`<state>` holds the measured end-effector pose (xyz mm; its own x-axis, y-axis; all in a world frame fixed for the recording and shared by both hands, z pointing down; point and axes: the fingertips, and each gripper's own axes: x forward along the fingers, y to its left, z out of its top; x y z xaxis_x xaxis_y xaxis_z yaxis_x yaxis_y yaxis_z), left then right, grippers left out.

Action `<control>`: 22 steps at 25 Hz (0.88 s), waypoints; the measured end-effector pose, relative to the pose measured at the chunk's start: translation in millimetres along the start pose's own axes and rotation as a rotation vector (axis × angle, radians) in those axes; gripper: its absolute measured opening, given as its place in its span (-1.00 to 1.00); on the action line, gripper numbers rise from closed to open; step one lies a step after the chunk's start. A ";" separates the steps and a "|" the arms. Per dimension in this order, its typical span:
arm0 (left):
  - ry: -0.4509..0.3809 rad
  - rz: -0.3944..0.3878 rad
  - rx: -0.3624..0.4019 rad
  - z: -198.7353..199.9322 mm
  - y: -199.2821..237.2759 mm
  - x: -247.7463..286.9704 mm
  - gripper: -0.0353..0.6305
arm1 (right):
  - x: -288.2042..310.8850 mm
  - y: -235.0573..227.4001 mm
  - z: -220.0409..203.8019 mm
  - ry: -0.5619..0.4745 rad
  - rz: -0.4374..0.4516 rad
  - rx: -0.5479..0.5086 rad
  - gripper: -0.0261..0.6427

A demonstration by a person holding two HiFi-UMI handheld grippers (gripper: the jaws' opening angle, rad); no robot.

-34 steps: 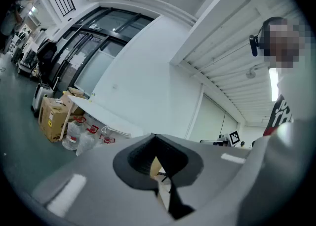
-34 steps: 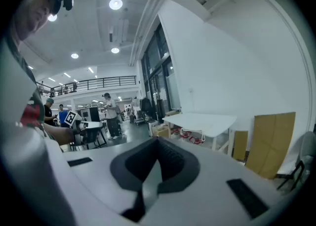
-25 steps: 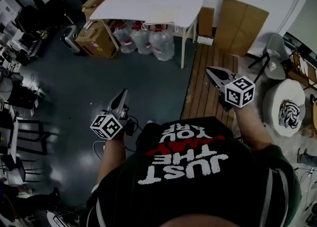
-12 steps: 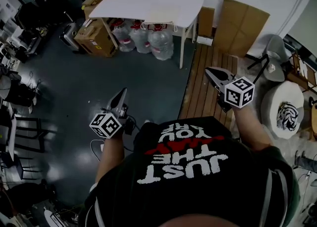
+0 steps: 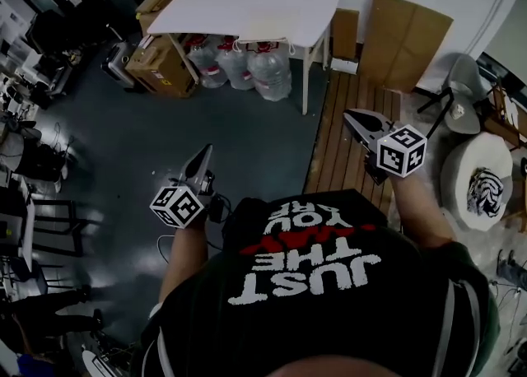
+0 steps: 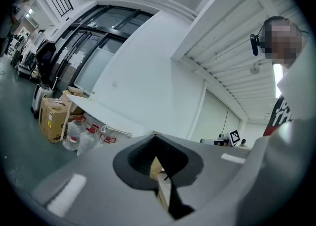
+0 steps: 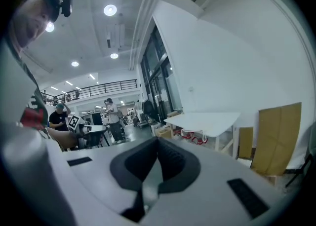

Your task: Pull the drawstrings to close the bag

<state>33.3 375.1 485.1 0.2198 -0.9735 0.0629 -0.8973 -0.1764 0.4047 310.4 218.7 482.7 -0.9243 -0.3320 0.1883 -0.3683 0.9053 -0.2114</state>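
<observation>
Beneath the white table (image 5: 247, 6), water jugs (image 5: 247, 67) crowd the grey floor (image 5: 165, 137).

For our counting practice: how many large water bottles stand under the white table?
3, in a row under the white table: left bottle beside the cardboard box, middle bottle, right bottle. More may be hidden behind.

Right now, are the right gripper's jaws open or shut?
Shut and empty: the right gripper shows its jaws meeting at the tips, nothing between them.

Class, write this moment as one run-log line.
left gripper: shut, empty | right gripper: shut, empty | table: ahead, out of reach
</observation>
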 end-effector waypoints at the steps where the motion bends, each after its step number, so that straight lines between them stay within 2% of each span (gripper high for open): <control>1: 0.001 0.001 0.002 2.1 2.8 3.3 -0.89 | 3.4 -4.0 0.5 0.001 0.000 0.005 -0.90; 6: 0.009 0.009 -0.013 13.1 30.7 21.0 -0.89 | 34.1 -20.6 11.1 0.004 -0.002 0.013 -0.90; 11: 0.026 -0.014 -0.043 21.5 79.7 51.3 -0.89 | 83.5 -37.7 19.9 0.031 -0.024 0.006 -0.90; 18: 0.079 -0.076 -0.105 39.2 181.8 129.6 -0.89 | 182.6 -86.0 25.4 0.094 -0.105 0.051 -0.90; 22: 0.121 -0.134 -0.115 68.5 253.1 190.0 -0.89 | 260.4 -121.4 44.9 0.114 -0.165 0.084 -0.90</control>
<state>-178.2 135.6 537.1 0.3849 -0.9166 0.1077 -0.8088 -0.2788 0.5178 109.9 10.5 514.4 -0.8351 -0.4378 0.3330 -0.5253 0.8143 -0.2469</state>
